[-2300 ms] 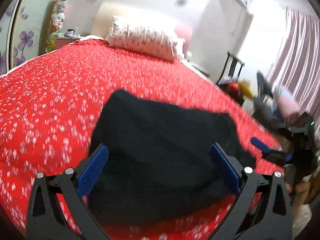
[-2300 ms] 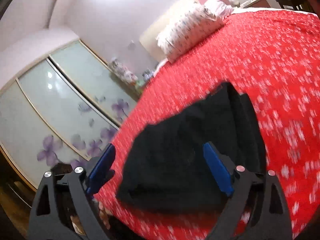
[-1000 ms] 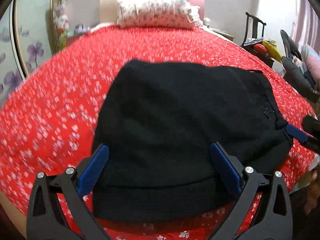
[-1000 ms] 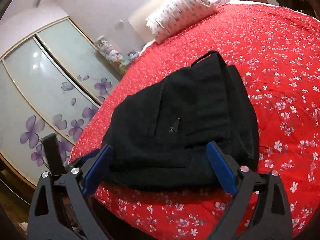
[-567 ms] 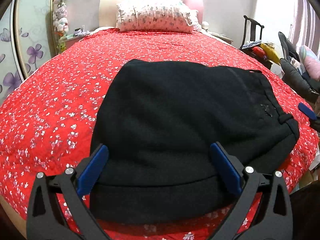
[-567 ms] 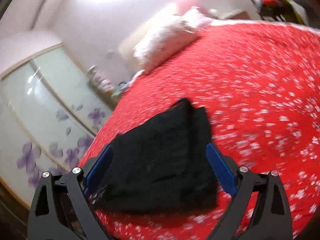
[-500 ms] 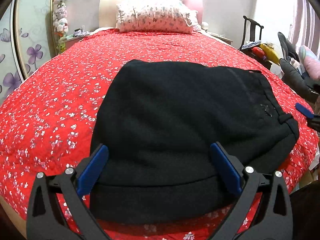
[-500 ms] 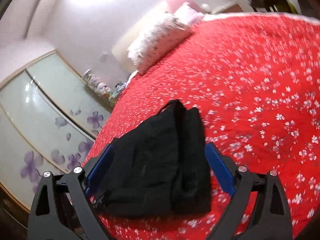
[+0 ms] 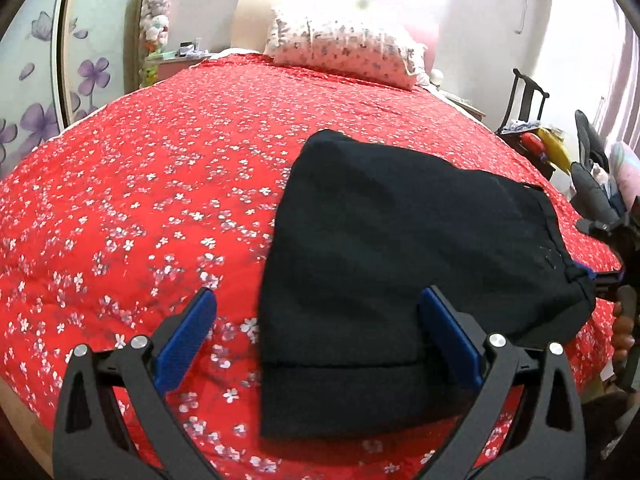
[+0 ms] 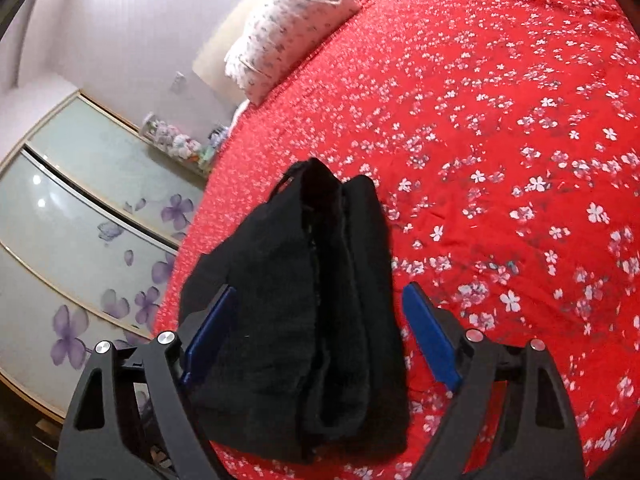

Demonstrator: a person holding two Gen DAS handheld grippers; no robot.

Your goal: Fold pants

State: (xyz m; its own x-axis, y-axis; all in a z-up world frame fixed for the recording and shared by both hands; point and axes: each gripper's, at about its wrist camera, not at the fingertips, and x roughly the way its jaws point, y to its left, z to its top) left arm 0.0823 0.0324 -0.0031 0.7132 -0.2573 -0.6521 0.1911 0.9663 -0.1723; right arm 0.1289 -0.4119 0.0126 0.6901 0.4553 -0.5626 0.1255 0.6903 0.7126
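Since pants [image 9: 400, 248] already lie as compact black stack near foot edge of bed [image 9: 160, 184], left gripper [image 9: 316, 344] and right gripper [image 10: 316, 336] hover over them, fingers spread wide, gripping nothing; folding looks essentially finished.

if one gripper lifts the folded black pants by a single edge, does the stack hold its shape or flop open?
Probably flops open: the black pants are soft cloth lying in several loose layers, visible at the open end in the right wrist view. They likely sag rather than stay flat, since the folded edges look rounded. Sliding on the red bedspread may drag and bunch them.
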